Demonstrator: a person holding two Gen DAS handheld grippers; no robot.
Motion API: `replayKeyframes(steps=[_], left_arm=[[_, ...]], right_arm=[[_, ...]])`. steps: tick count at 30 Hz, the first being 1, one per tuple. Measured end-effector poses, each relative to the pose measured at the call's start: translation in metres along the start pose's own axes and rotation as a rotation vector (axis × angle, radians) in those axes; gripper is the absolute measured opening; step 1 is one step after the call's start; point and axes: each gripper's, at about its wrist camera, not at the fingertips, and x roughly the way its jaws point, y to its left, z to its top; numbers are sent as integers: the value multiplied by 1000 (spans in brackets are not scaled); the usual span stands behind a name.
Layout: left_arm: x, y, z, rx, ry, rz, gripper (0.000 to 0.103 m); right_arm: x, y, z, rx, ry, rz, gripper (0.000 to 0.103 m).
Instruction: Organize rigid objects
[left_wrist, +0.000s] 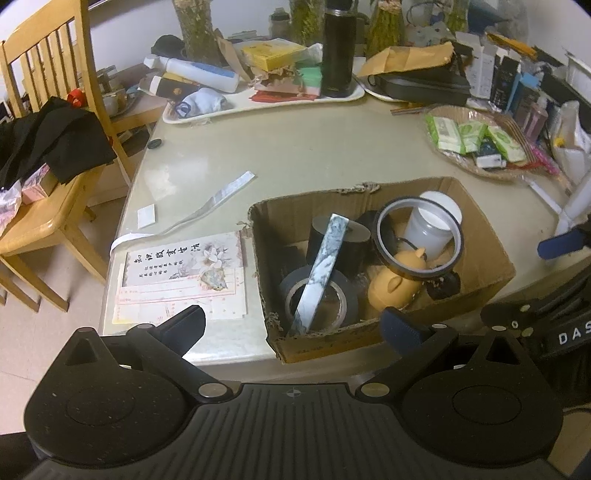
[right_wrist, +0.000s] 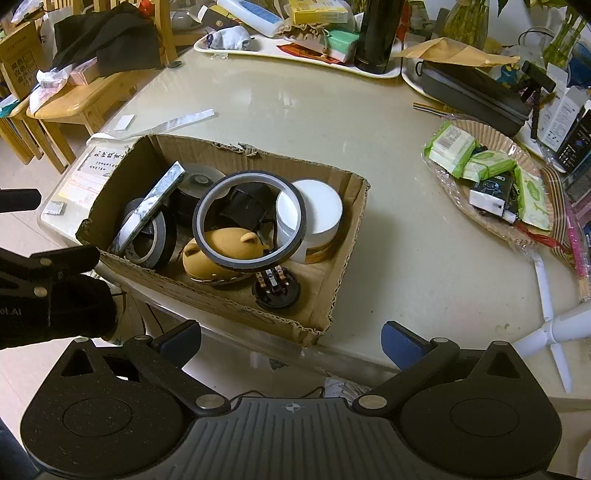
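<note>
Black objects (left_wrist: 354, 236) half-hidden in box (left_wrist: 480, 221)

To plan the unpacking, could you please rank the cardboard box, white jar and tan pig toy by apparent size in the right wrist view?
1. Cardboard box, clearly the largest.
2. White jar and tan pig toy: they look alike in size, so I would not rank them.

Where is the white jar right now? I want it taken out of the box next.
The white jar stands in the far right part of the cardboard box, behind the thin tape ring leaning against it, beside the tan bear-shaped toy.
</note>
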Motion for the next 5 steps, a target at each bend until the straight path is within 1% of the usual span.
replayKeyframes(steps=[2, 5], left_arm=[[-2, 1, -1, -8, -16, -9, 103], [-2, -1, -1, 4, -17, -14, 103]], right_arm=[[0, 0, 0, 0, 1, 0, 103], [0, 0, 0, 0, 0, 0, 103]])
